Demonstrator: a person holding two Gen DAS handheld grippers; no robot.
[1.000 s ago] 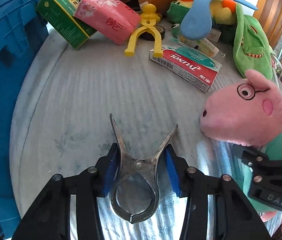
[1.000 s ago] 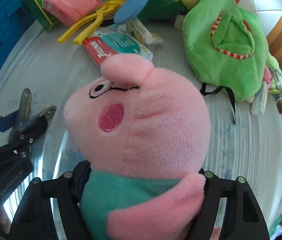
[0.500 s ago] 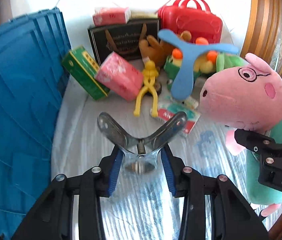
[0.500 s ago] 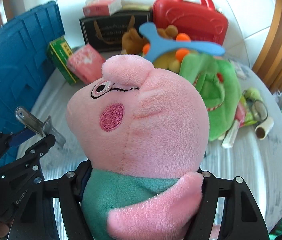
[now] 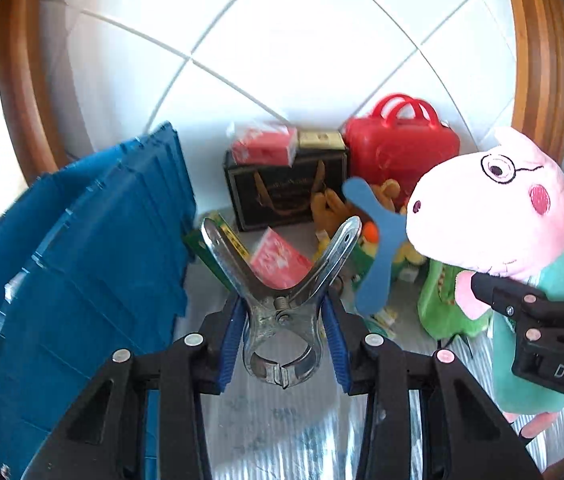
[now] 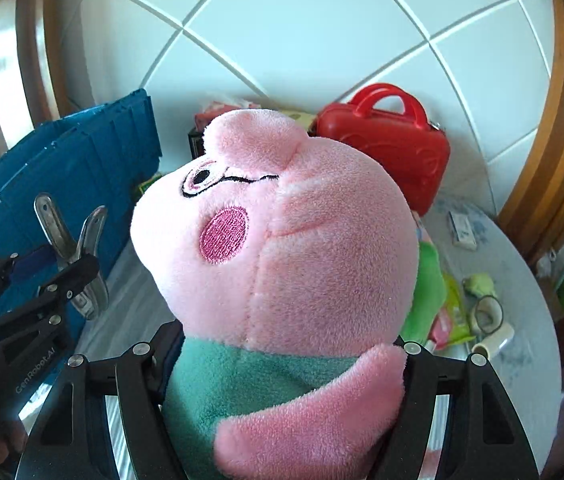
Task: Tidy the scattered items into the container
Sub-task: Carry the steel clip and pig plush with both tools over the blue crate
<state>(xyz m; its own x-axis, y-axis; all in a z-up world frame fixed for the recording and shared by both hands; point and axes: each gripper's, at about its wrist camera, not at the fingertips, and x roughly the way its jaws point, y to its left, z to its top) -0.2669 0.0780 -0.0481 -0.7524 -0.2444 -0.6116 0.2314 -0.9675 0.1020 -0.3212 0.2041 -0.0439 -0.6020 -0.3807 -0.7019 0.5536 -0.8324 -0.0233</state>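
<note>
Beside the blue crate (image 5: 82, 264), my left gripper (image 5: 282, 320) clamps a metal clip (image 5: 282, 304), right gripper (image 6: 282, 364) a plush pig (image 6: 282, 240) — either could slip if my jaws loosen.

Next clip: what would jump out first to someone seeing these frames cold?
The pink pig plush fills the right wrist view, clamped at its green body in the right claw. In the left view, the left claw grips a metal spring clamp, with the blue crate to its left.
</note>
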